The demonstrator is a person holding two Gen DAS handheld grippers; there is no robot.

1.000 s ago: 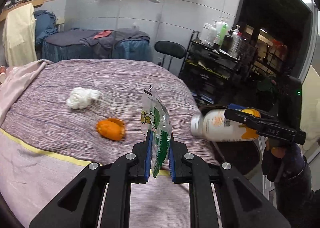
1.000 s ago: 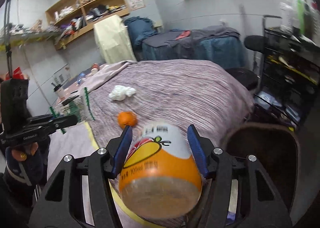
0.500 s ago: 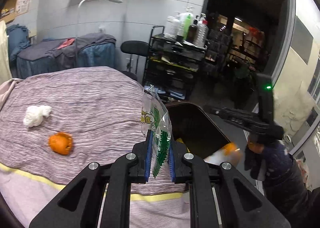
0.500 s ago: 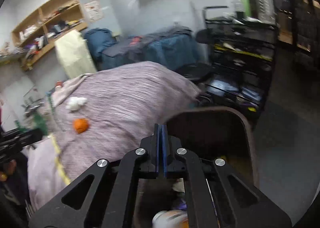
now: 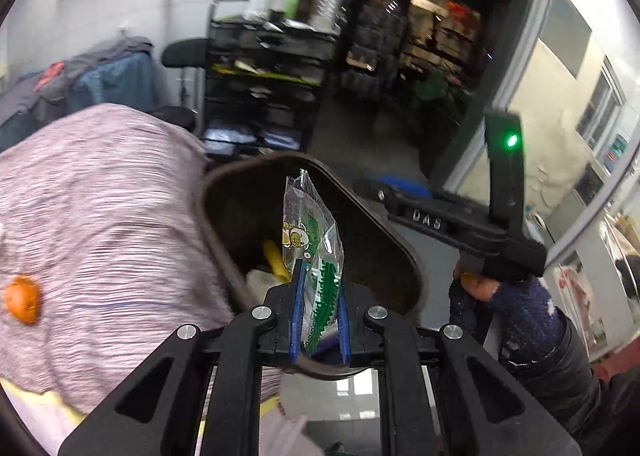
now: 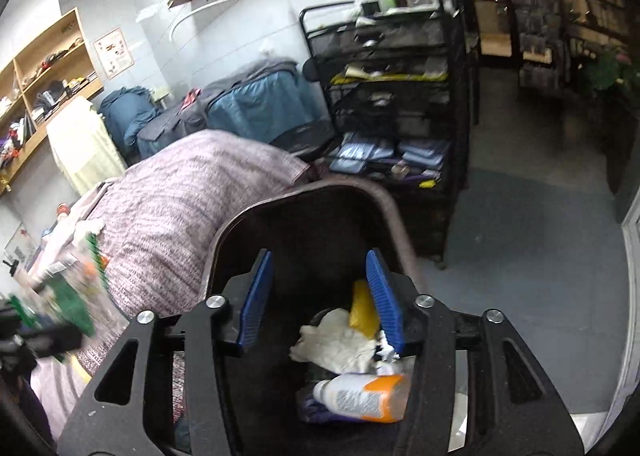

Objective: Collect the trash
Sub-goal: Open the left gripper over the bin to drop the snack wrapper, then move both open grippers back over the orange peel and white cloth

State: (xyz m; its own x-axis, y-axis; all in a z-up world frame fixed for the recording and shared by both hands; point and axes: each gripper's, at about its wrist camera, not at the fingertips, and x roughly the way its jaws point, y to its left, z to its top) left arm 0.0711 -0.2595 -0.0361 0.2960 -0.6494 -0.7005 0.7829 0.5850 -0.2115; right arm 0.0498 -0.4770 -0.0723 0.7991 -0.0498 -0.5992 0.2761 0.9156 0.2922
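Clamped between the blue pads of my left gripper (image 5: 320, 316) is a clear snack wrapper (image 5: 310, 252) printed green and white, standing upright over the open mouth of the dark trash bin (image 5: 384, 232). From that wrist's view the bin fills the centre, and the purple striped bedspread (image 5: 104, 207) lies at 9 o'clock of it, with an orange peel (image 5: 22, 299) on the cloth far out toward the left edge.

At 3 o'clock of the wrapper I see my right gripper (image 5: 372, 191) from the side, a green light on its body, held by my gloved hand (image 5: 516, 308).

Seen from its own wrist, my right gripper (image 6: 320, 296) has just been opening; its 2 blue pads stand apart with nothing between them, and it points down into the trash bin (image 6: 376, 195). Below it, inside the bin, lie a white-and-orange bottle (image 6: 362, 396) on its side, a crumpled white tissue (image 6: 336, 346) at 12 o'clock of the bottle, and a yellow scrap (image 6: 362, 308) above that. A black wire shelf cart (image 6: 400, 95) stands beyond the bin at 12 o'clock.
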